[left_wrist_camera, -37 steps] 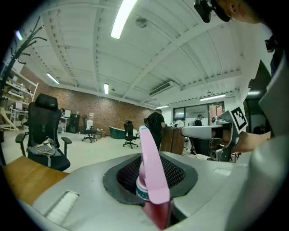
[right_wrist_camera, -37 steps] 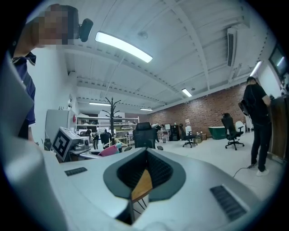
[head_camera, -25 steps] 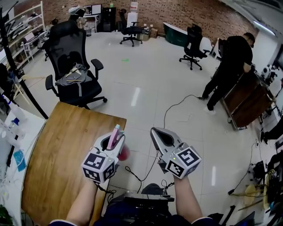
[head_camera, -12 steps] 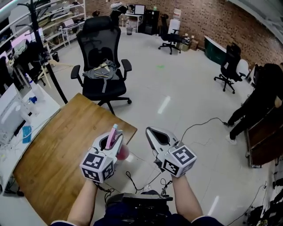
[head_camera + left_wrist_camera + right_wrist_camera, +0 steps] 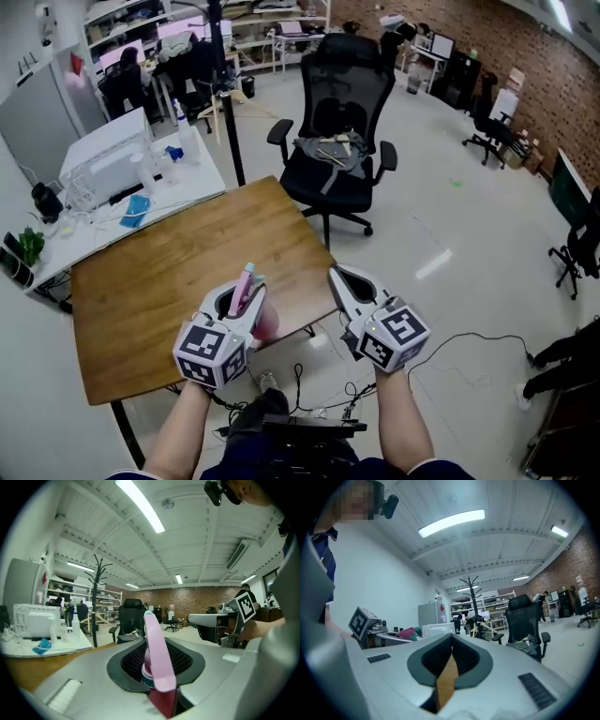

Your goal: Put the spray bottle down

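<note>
My left gripper [image 5: 246, 296] is shut on a spray bottle [image 5: 244, 288] with a pink trigger head and a red body. The bottle stands upright between the jaws, and its head [image 5: 157, 660] rises above them in the left gripper view. The gripper hangs over the near edge of the wooden table [image 5: 159, 281]. My right gripper [image 5: 336, 276] is beside it, just off the table's right corner, with its jaws shut and nothing in them. In the right gripper view the jaw tips [image 5: 451, 641] meet, and the left gripper [image 5: 386, 638] with the bottle shows at the left.
A black office chair [image 5: 342, 131] with clothes on its seat stands behind the table. A white desk [image 5: 178, 183] with a printer and small items adjoins the table at the back left. A coat stand [image 5: 225, 94] rises between them. Cables lie on the floor near my feet.
The view has swung left, and the wooden table now lies in front of both grippers. Both grippers moved left with it. The bottle is still in the left jaws.
</note>
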